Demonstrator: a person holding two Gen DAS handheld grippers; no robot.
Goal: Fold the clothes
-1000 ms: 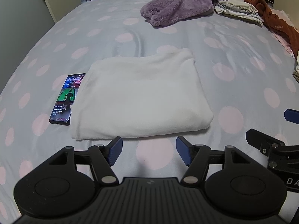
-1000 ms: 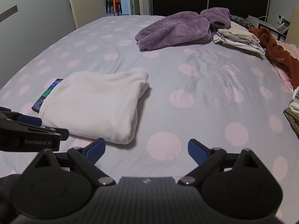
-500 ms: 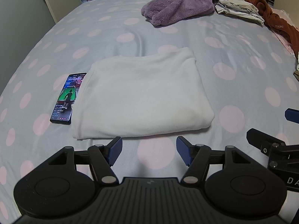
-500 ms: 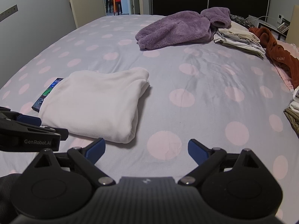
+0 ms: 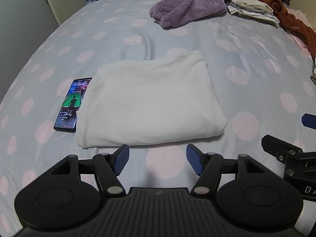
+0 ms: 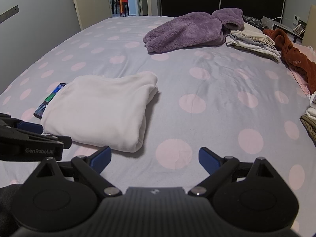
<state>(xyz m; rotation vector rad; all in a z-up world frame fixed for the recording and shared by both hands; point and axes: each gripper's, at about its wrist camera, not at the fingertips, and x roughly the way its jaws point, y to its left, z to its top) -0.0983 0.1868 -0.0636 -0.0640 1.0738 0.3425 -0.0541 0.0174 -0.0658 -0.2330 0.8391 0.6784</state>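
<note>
Both grippers, left (image 5: pixel 157 159) & right (image 6: pixel 155 161), hang open w/ nothing held just short of the folded white garment (image 5: pixel 150 100) (phone (image 5: pixel 72 104) tucked beside it), prob. since it's done.

Phone (image 5: pixel 71 104) left of folded garment (image 5: pixel 150 100)

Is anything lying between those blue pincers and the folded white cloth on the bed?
Nothing visible: only bare bedspread lies between the open left gripper and the white garment. A phone lies tucked against its left edge, off to the side.
</note>
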